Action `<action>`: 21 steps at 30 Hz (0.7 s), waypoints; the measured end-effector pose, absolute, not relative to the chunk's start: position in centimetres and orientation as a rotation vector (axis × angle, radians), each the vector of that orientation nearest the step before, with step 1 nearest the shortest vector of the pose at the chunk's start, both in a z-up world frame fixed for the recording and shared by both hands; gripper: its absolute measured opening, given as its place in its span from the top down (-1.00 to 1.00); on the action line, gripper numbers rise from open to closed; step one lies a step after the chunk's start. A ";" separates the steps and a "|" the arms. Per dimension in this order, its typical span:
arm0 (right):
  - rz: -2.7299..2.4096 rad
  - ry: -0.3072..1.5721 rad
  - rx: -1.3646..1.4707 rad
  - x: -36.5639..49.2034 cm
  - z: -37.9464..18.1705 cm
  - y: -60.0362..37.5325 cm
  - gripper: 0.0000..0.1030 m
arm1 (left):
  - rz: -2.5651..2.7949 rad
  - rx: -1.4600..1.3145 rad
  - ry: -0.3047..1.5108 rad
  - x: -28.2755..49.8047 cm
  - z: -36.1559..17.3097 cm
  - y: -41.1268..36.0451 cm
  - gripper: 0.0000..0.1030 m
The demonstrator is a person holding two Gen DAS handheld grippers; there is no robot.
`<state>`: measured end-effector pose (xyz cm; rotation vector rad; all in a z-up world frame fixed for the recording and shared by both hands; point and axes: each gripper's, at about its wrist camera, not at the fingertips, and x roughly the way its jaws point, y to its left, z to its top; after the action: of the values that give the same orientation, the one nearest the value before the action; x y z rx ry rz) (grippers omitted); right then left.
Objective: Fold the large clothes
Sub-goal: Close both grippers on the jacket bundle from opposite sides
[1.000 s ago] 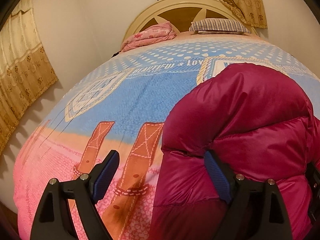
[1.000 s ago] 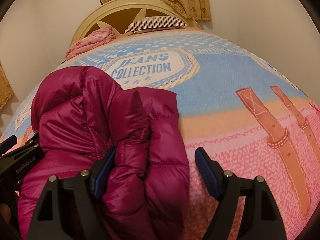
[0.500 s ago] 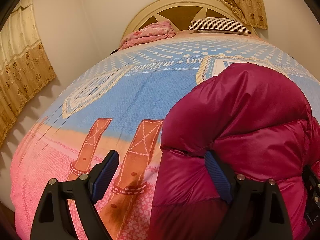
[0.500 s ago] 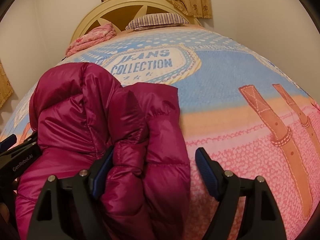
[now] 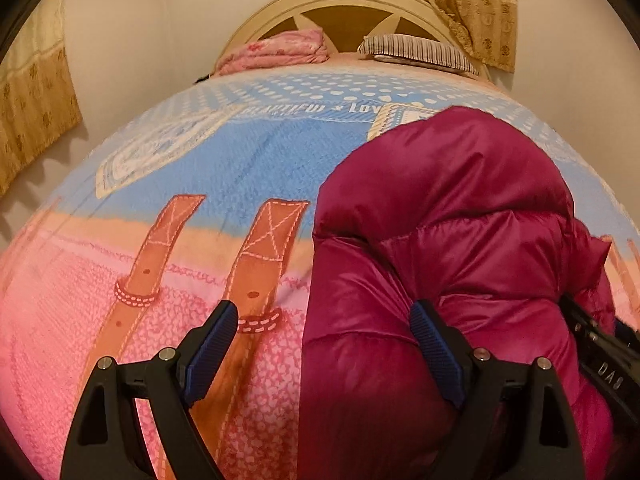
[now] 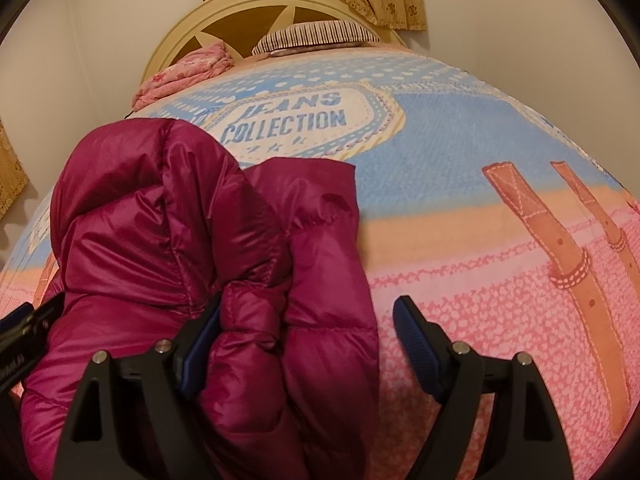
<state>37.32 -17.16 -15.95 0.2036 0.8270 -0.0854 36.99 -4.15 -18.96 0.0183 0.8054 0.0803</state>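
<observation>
The magenta puffer jacket [image 6: 168, 240] is bunched up in a puffy heap on the bed [image 5: 200, 184], sitting close to the foot edge where the bedspread goes from blue to pink.

Left gripper [image 5: 324, 344] has its jaws spread wide with nothing pinched. The left pad is over the bare bedspread by the printed belt straps, and the right pad lies against the jacket's left flank without squeezing it.

Right gripper [image 6: 306, 344] also has wide jaws, and they're opening a bit more right now. A fold of the jacket sits between them against the left pad, but the right pad is clear of the fabric over the pink print, so no actual grip.

Versus a second ago: the left view has swung a bit, so the headboard [image 5: 344, 12], the folded pink blanket [image 5: 276, 52] and the striped pillow [image 5: 420, 52] at the head edge now sit further right in frame, and the curtain on the left is mostly cut off. The jacket heap looks the same shape and in the same spot. The right view barely changed apart from the pads spreading slightly.
</observation>
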 end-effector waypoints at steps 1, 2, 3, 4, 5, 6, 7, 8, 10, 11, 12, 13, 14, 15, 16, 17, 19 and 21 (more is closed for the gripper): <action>-0.085 0.826 0.205 37.3 -16.0 -17.2 -0.61 | 0.077 0.027 0.809 37.1 -19.1 -4.3 -0.71; -0.084 0.826 0.205 37.3 -16.0 -17.2 -0.61 | 0.072 0.028 0.816 37.2 -19.2 -4.3 -0.71; -0.084 0.827 0.205 37.3 -16.0 -17.2 -0.60 | 0.065 0.028 0.827 37.4 -19.3 -4.3 -0.71; -0.083 0.829 0.206 37.3 -16.0 -17.3 -0.60 | 0.057 0.026 0.837 37.5 -19.4 -4.3 -0.71; -0.082 0.830 0.207 37.3 -16.0 -17.3 -0.60 | 0.054 0.024 0.841 37.5 -19.4 -4.2 -0.71; -0.080 0.830 0.208 37.3 -16.0 -17.3 -0.60 | 0.051 0.020 0.843 37.3 -19.4 -4.1 -0.71; -0.077 0.830 0.208 37.3 -16.0 -17.4 -0.60 | 0.048 0.018 0.842 37.1 -19.3 -4.0 -0.72; -0.074 0.830 0.209 37.3 -16.0 -17.4 -0.60 | 0.045 0.014 0.838 36.8 -19.3 -3.9 -0.72; -0.066 0.830 0.216 37.3 -16.1 -17.5 -0.60 | 0.024 -0.008 0.834 36.2 -19.2 -3.6 -0.72; -0.063 0.830 0.218 37.3 -16.1 -17.6 -0.60 | 0.012 -0.016 0.835 36.1 -19.2 -3.4 -0.71; -0.059 0.830 0.222 37.3 -16.2 -17.7 -0.60 | 0.003 -0.025 0.836 36.1 -19.3 -3.2 -0.71; -0.057 0.829 0.224 37.3 -16.2 -17.7 -0.61 | -0.010 -0.040 0.839 36.1 -19.3 -3.0 -0.71; -0.055 0.829 0.223 37.3 -16.2 -17.8 -0.61 | -0.021 -0.050 0.845 36.3 -19.4 -2.9 -0.71; -0.052 0.829 0.223 37.3 -16.2 -17.8 -0.61 | -0.033 -0.063 0.853 36.4 -19.6 -2.8 -0.71; -0.048 0.829 0.224 37.3 -16.2 -17.9 -0.59 | -0.048 -0.077 0.862 36.6 -19.8 -2.7 -0.71; -0.042 0.827 0.227 37.3 -16.3 -17.9 -0.57 | -0.058 -0.083 0.868 36.7 -19.9 -2.7 -0.71; -0.028 0.825 0.228 37.2 -16.3 -17.9 -0.47 | -0.068 -0.090 0.877 36.9 -20.0 -2.7 -0.71; -0.017 0.824 0.224 37.1 -16.3 -17.7 -0.39 | -0.075 -0.081 0.875 36.7 -19.9 -2.8 -0.71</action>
<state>37.12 -17.74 -16.27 0.2243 0.8240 -0.0166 36.75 -2.82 -19.93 -0.0811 0.8748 -0.0748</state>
